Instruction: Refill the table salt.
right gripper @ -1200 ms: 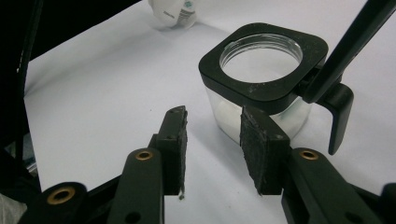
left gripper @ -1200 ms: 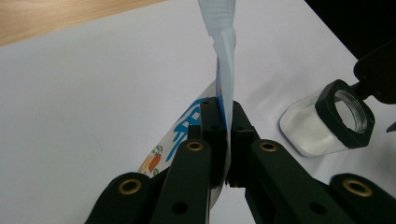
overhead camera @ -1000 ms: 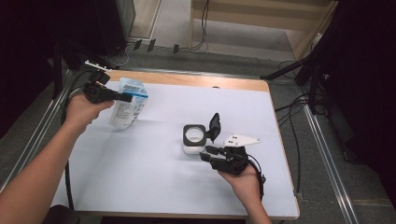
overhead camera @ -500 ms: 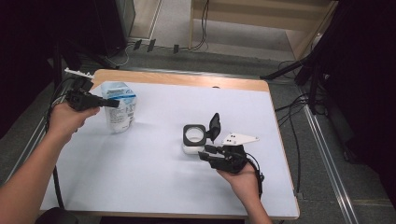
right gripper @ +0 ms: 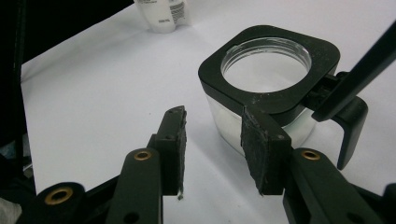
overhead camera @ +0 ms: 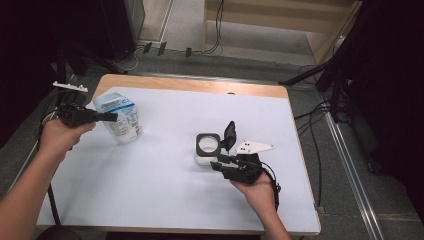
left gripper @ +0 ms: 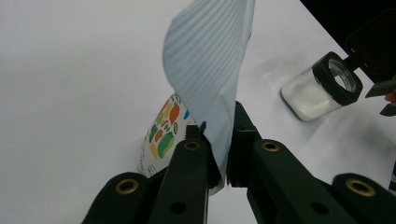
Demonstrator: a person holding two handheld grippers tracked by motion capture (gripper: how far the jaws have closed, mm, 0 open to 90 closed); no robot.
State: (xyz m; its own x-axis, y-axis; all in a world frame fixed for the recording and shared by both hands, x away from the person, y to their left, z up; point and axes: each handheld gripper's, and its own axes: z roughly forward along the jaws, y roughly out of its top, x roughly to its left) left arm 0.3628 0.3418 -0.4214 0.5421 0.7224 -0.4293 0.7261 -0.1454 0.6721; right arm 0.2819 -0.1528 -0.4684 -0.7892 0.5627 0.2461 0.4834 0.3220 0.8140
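A white and blue pouch [overhead camera: 120,120] with printed labels stands at the table's far left. My left gripper [overhead camera: 114,117] is shut on its top edge; in the left gripper view the ribbed pale-blue flap [left gripper: 205,70] is pinched between the pads of my left gripper [left gripper: 217,128]. Near the table's middle stands a glass jar [overhead camera: 207,145] with a black square collar, its flip lid [overhead camera: 230,132] raised. My right gripper [overhead camera: 219,160] rests at the jar's near side. In the right gripper view my right gripper [right gripper: 215,135] is open, the jar [right gripper: 266,60] just beyond its right pad.
A white sheet [overhead camera: 165,195] covers the wooden table, whose far edge [overhead camera: 190,84] is bare. Cables lie on the floor behind and to the right. From the left gripper view the jar [left gripper: 322,86] stands to the right; the right gripper view has the pouch [right gripper: 161,14] far off.
My left hand has drawn the pouch leftward and a little nearer, and the pouch now stands more upright. The right gripper and the jar have not moved.
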